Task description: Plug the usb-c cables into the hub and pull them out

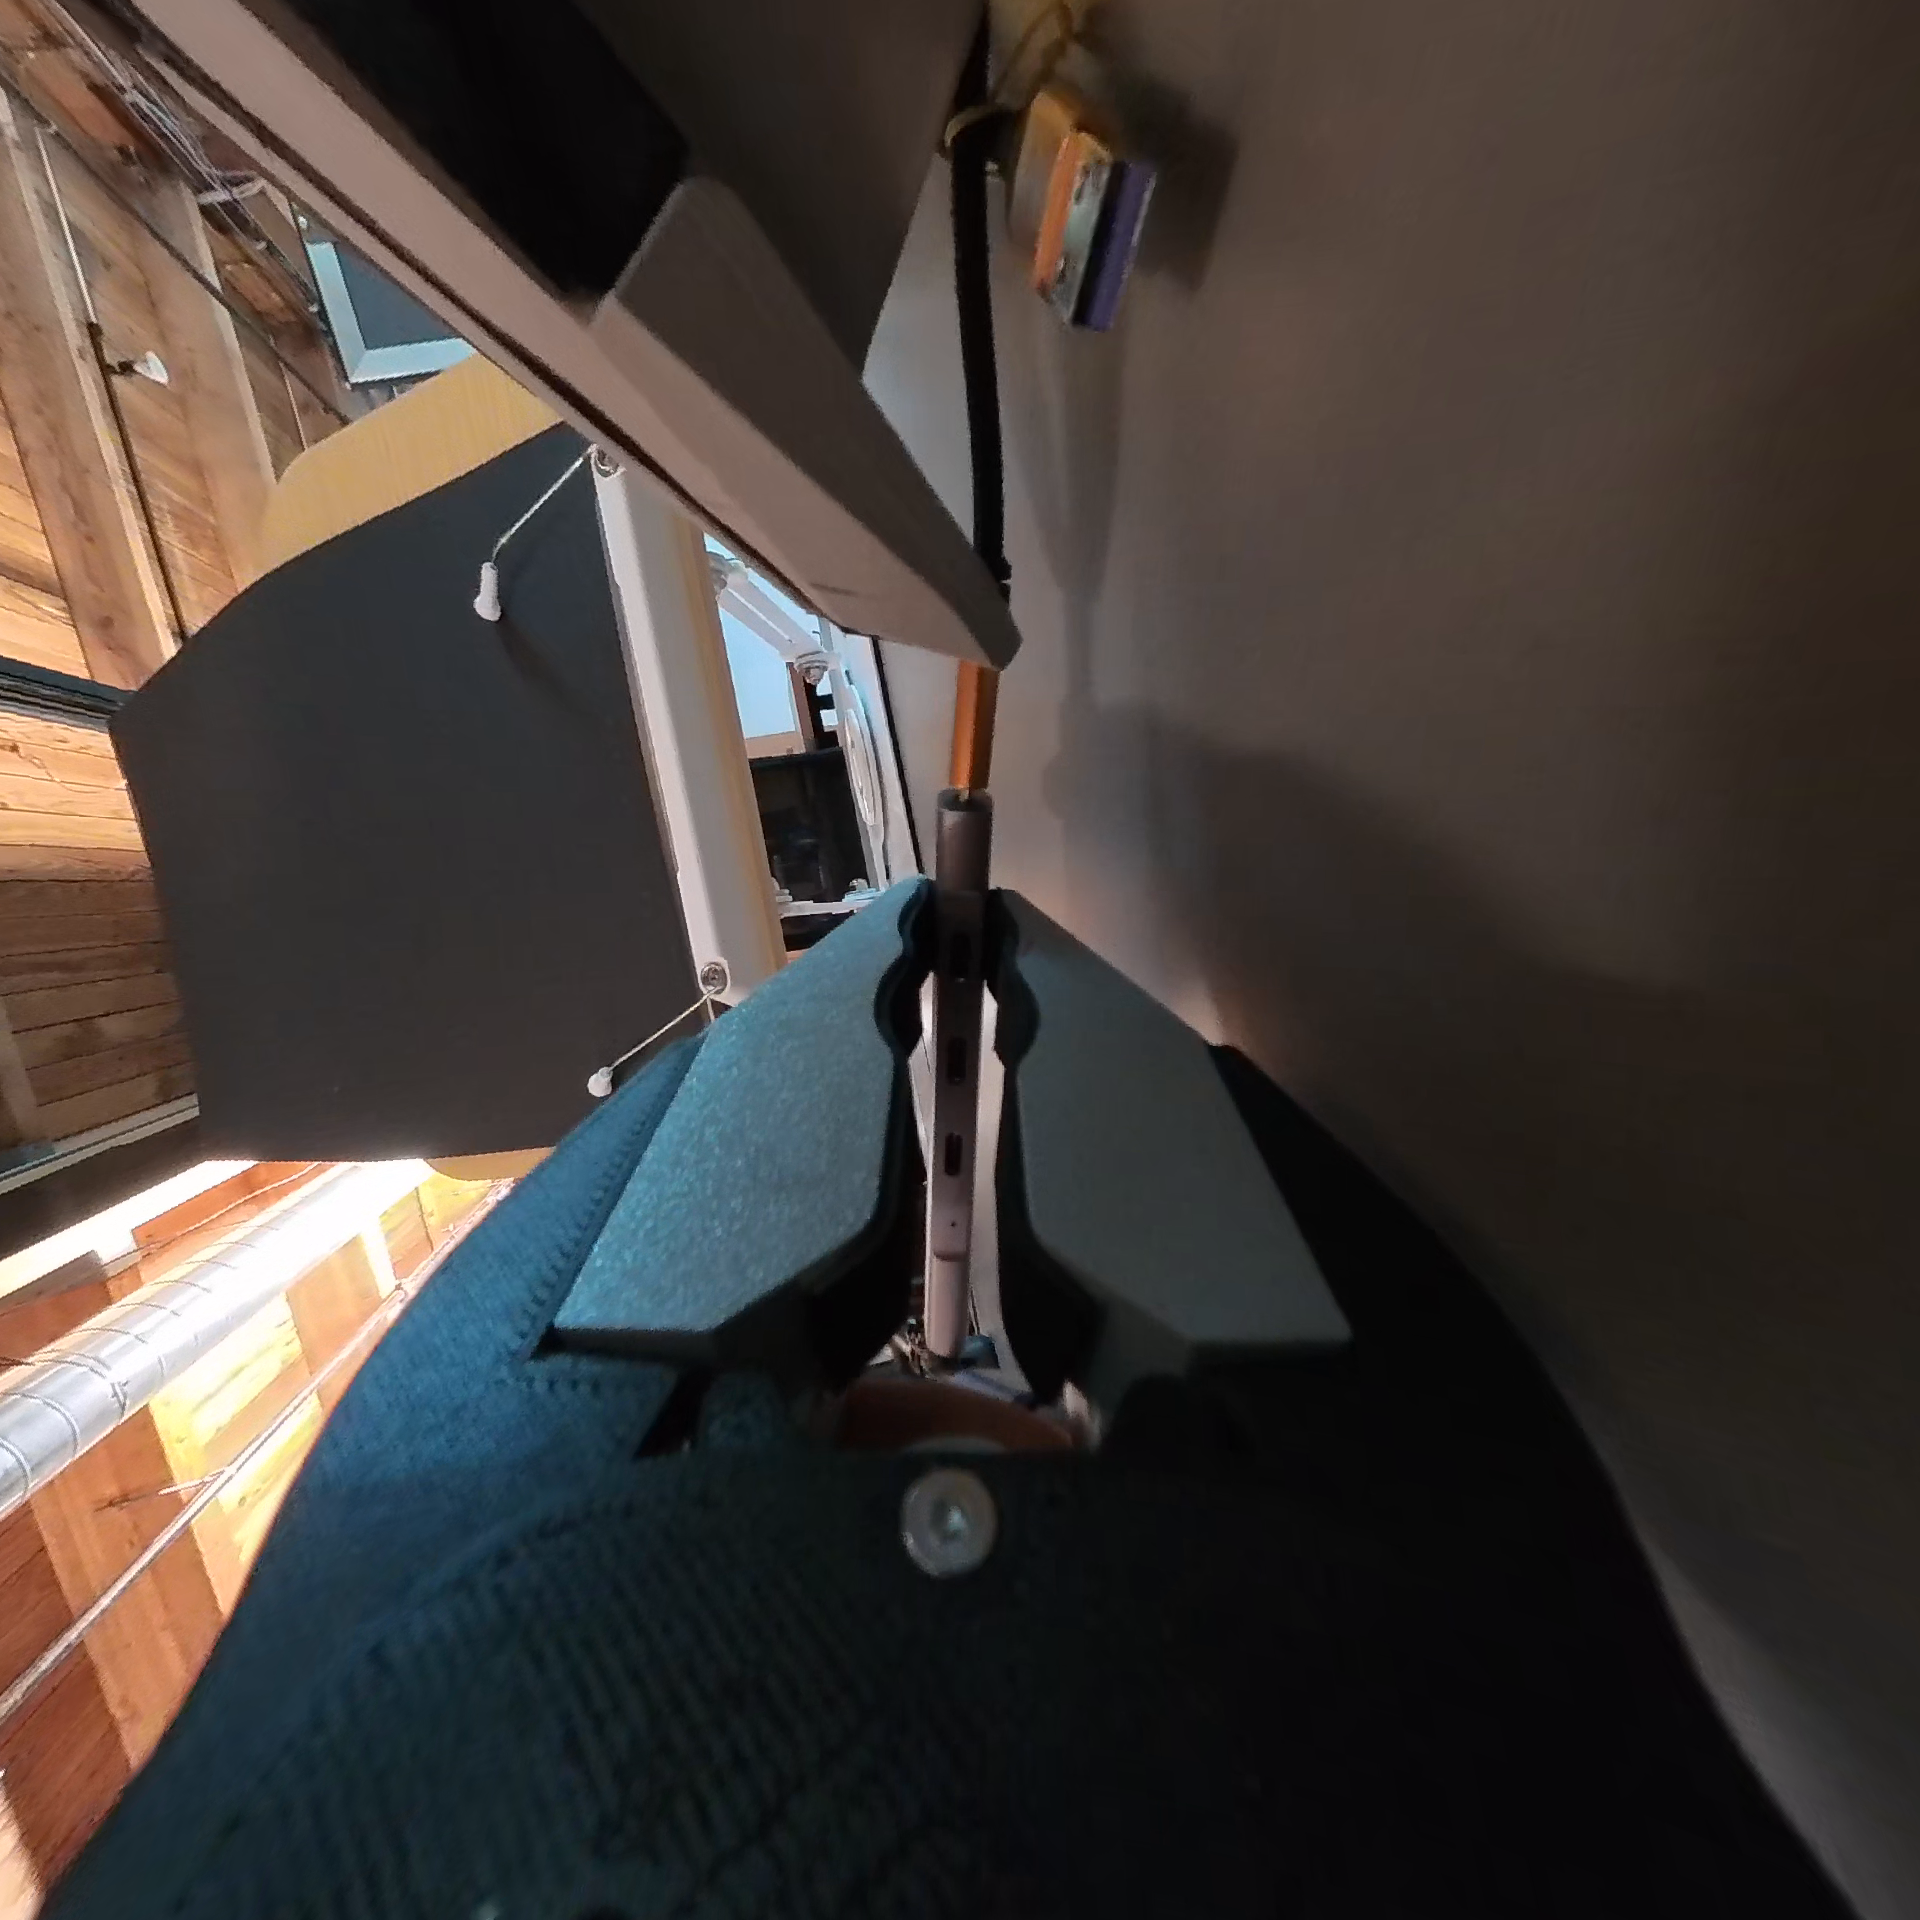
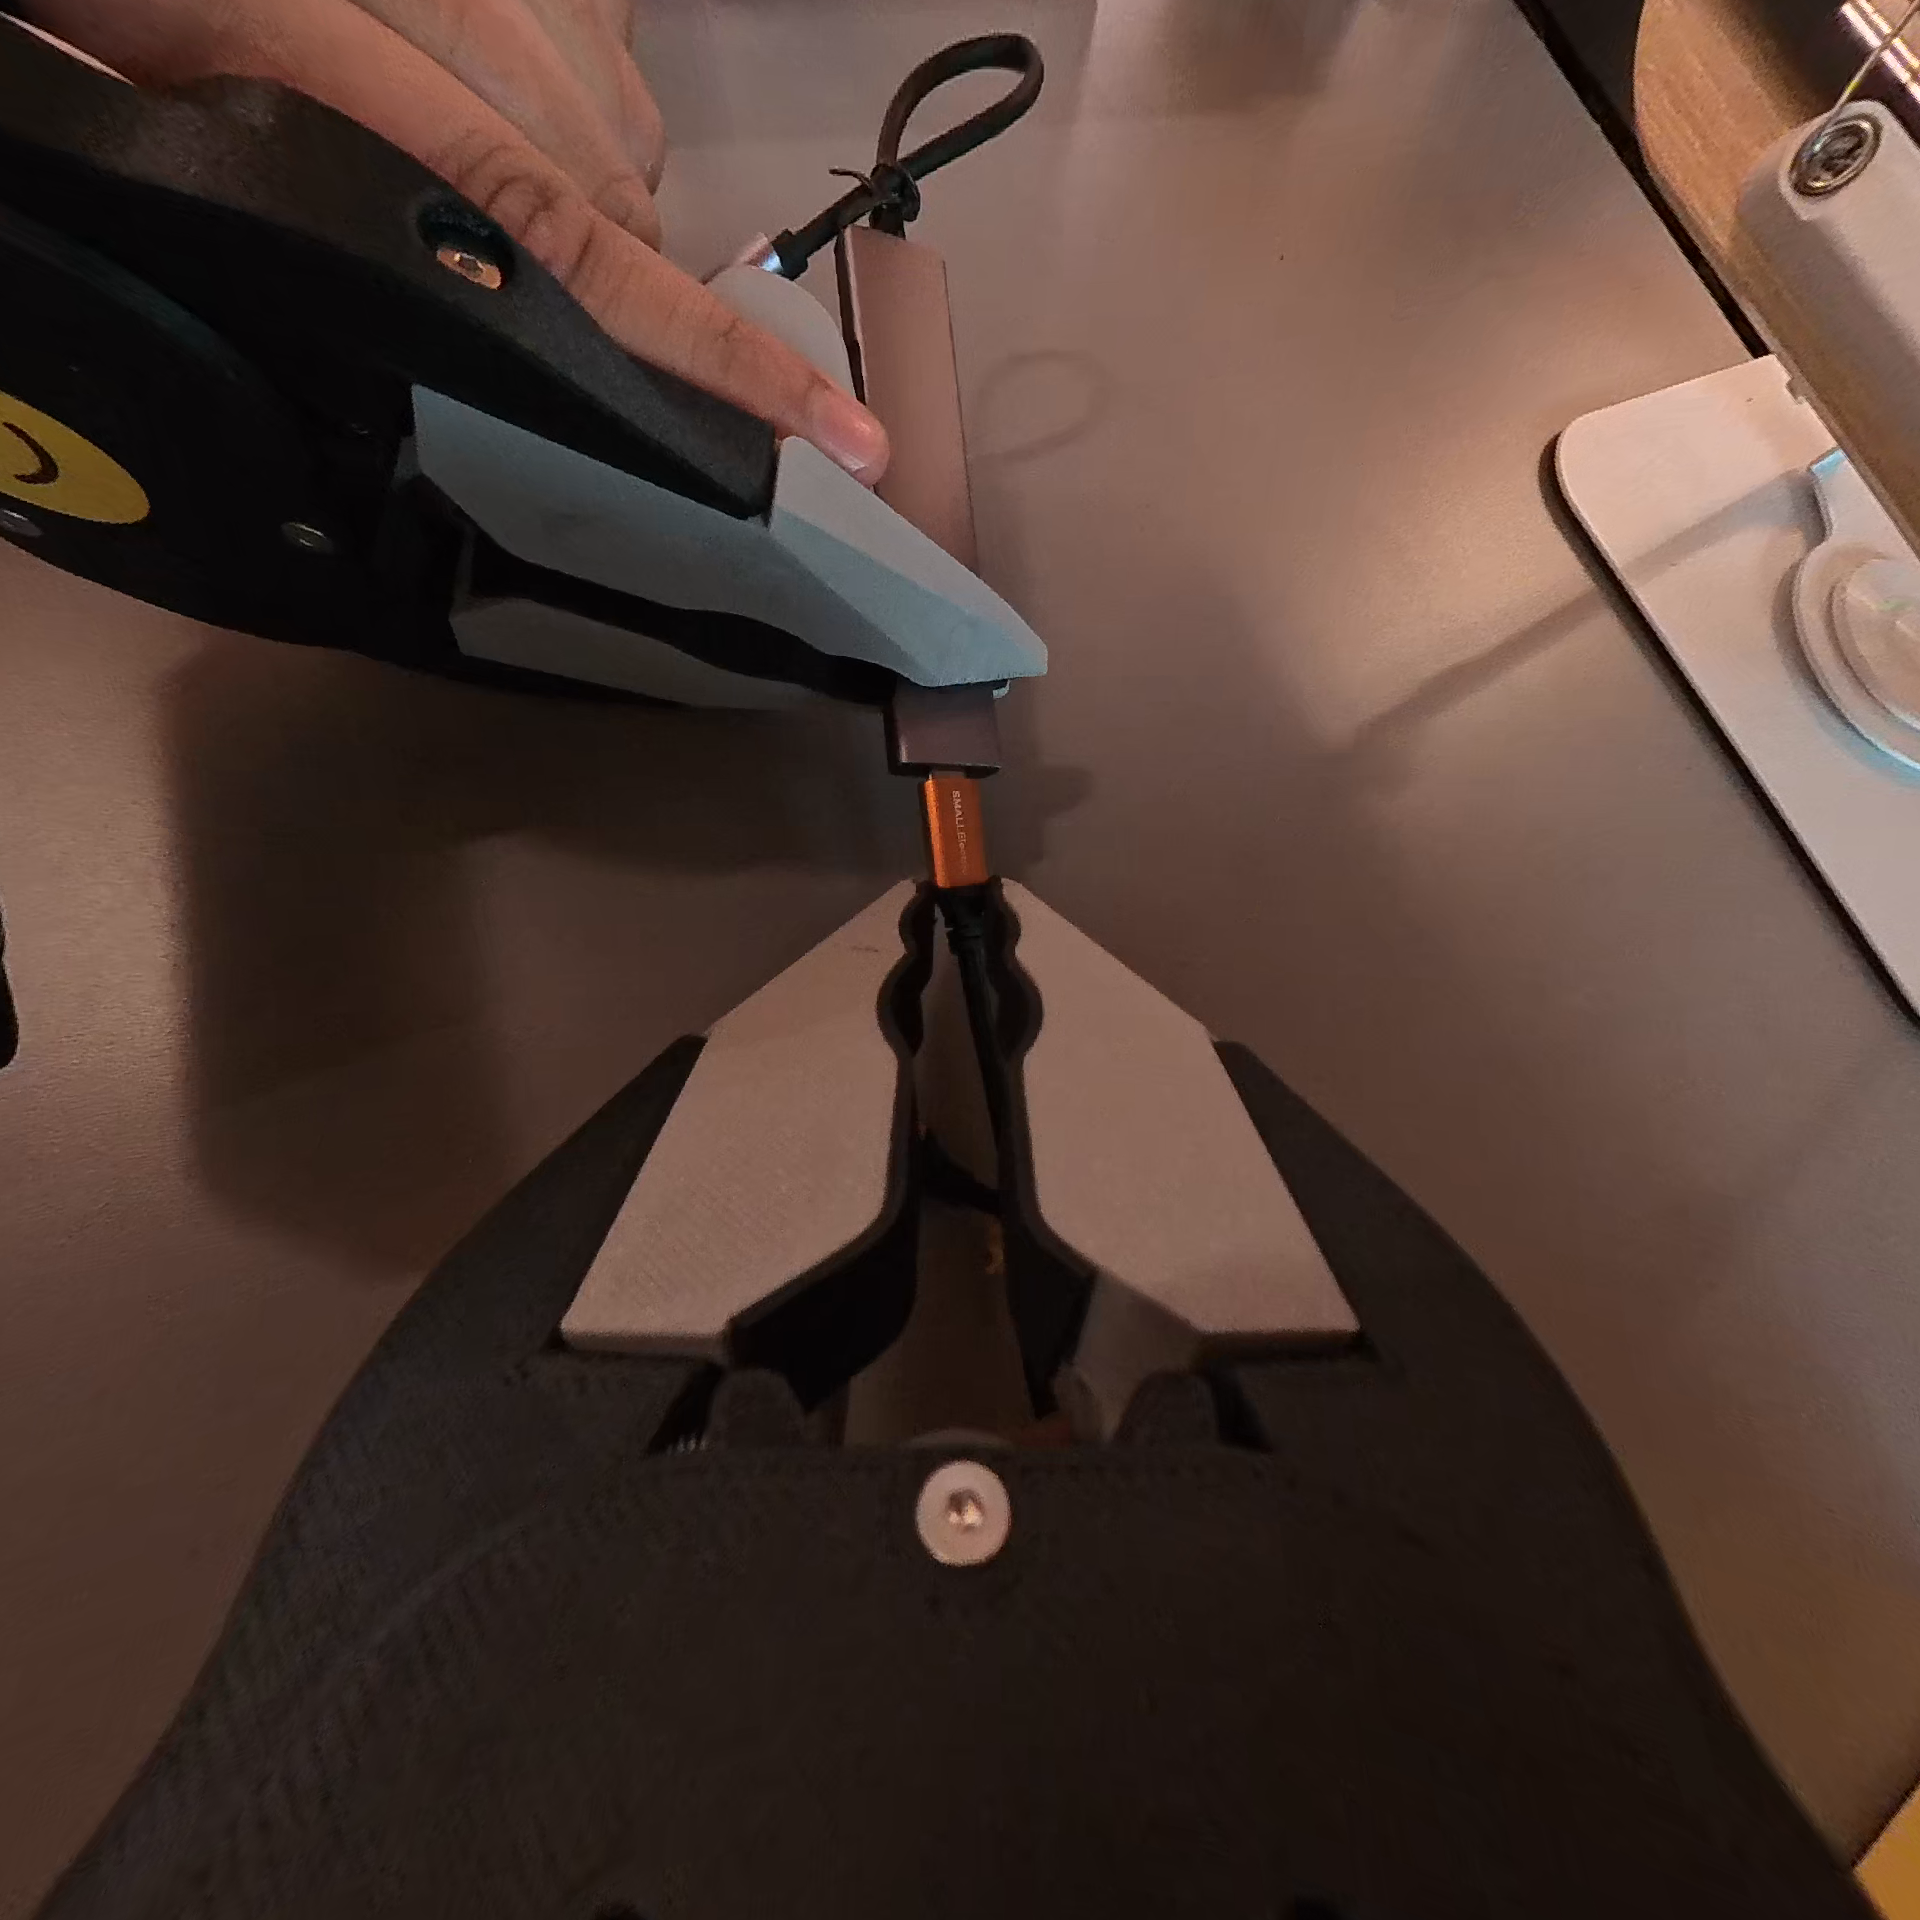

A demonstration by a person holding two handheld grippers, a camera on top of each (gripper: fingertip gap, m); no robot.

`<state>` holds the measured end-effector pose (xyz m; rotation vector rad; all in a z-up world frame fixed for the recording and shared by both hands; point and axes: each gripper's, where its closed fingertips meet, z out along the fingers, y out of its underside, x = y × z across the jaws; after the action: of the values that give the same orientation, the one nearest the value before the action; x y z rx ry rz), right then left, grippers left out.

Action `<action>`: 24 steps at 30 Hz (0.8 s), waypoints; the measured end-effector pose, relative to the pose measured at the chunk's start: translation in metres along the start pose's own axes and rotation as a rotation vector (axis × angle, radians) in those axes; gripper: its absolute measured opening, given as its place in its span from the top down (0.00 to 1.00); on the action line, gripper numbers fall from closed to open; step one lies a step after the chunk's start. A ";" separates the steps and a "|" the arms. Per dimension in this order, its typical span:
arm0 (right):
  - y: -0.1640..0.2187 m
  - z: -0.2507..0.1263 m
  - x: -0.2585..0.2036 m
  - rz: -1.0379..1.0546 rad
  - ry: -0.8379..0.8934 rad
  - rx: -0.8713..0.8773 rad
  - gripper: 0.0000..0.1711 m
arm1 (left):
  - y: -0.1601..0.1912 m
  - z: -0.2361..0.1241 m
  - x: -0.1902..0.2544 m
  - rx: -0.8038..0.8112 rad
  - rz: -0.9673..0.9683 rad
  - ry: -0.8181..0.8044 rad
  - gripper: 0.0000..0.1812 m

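The slim grey hub lies along the table, and its end port faces my right gripper. My left gripper comes in from the left and is shut on the hub near that end. In the left wrist view my left gripper holds the hub edge-on, with several side ports showing. My right gripper is shut on the black usb-c cable just behind its orange plug. The plug's shell sits against the hub's end face. The plug also shows in the left wrist view.
A hand holds the left gripper. The hub's own black cable is looped and tied beyond it. A white monitor stand base sits on the grey table at the right. A small orange and purple object lies farther off.
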<state>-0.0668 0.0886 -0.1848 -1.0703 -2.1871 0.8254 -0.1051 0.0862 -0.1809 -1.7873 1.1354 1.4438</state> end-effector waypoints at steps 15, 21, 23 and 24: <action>-0.011 -0.003 0.006 0.081 -0.001 0.077 0.96 | 0.006 0.003 -0.006 0.002 -0.054 0.002 0.97; -0.048 -0.048 0.030 0.135 0.068 0.331 0.91 | 0.013 0.004 -0.025 0.053 -0.370 0.015 0.96; -0.063 -0.078 0.045 0.161 0.145 0.474 0.93 | 0.021 0.005 -0.034 0.057 -0.480 -0.002 0.96; -0.070 -0.094 0.051 0.182 0.181 0.553 0.95 | 0.026 0.005 -0.040 0.059 -0.549 -0.011 0.96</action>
<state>-0.0609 0.1229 -0.0621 -1.0142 -1.5868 1.2659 -0.1327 0.0879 -0.1418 -1.8528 0.5988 1.0750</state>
